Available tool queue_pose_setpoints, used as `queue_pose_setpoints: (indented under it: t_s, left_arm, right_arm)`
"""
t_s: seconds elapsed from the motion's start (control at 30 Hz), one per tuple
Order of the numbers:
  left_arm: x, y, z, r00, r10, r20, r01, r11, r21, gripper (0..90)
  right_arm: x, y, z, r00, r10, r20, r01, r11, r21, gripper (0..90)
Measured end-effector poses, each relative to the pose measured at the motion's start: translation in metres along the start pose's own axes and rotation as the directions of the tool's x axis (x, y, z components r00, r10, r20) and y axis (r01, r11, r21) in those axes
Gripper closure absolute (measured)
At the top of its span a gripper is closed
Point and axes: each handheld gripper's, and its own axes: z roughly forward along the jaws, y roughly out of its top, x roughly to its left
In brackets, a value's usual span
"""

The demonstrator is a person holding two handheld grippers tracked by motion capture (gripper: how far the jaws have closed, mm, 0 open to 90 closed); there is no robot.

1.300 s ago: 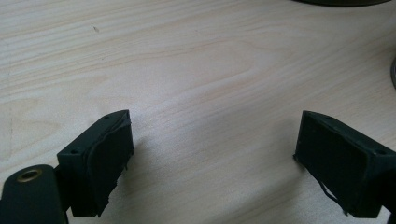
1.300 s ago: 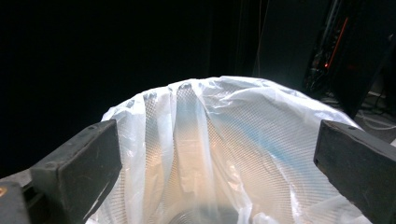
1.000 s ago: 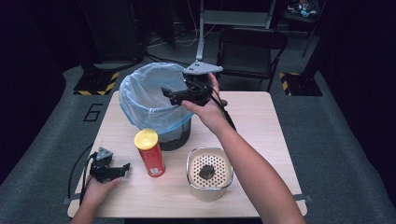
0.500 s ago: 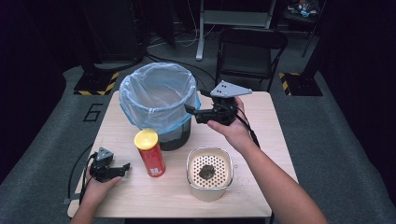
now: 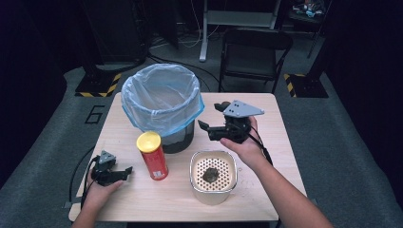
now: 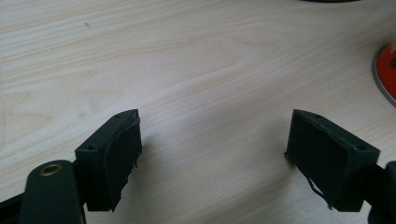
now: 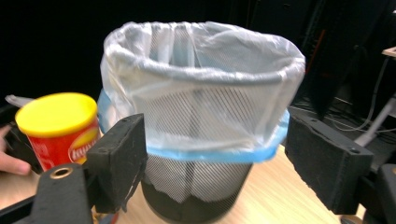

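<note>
Black and empty, the right claw (image 5: 207, 130) has come back from over the bin (image 5: 161, 105) and now hangs low beside it, above the table (image 5: 275, 142), jaws apart. It probably just dropped something in. The left claw (image 5: 124, 172) rests open, closing slightly, near the red can (image 5: 152, 156).

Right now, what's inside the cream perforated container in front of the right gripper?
A small dark clump lies on the holed floor of the cream perforated container. Whatever sits beneath that floor is hidden.
</note>
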Motion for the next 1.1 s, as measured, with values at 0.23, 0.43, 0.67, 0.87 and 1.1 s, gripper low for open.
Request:
queue_pose_setpoints:
  t_s: [0.23,0.43,0.67,0.87,1.1]
  left_arm:
    - [-0.006,0.007,-0.009,0.9975,-0.009,0.070,0.012,0.9995,-0.030,21.6]
    - [-0.016,0.015,-0.019,0.9879,0.020,0.154,-0.010,0.9976,-0.068,27.7]
    - [-0.023,0.022,-0.036,0.9689,0.064,0.239,-0.031,0.9899,-0.138,21.4]
    - [-0.033,0.028,-0.049,0.9436,0.128,0.305,-0.072,0.9794,-0.189,14.4]
    - [-0.048,0.035,-0.049,0.9247,0.156,0.347,-0.085,0.9741,-0.210,12.9]
  right_arm:
    - [0.001,-0.017,-0.014,0.9990,-0.025,0.037,0.025,1.000,0.008,21.0]
    - [-0.002,-0.030,-0.029,0.9989,-0.005,0.047,0.006,1.000,-0.012,21.8]
    - [-0.012,-0.054,-0.053,0.9936,0.045,0.104,-0.045,0.999,-0.004,22.5]
    - [-0.024,-0.074,-0.072,0.9826,0.095,0.159,-0.093,0.995,-0.020,22.5]
    - [-0.037,-0.091,-0.087,0.9685,0.136,0.209,-0.134,0.991,-0.022,22.5]
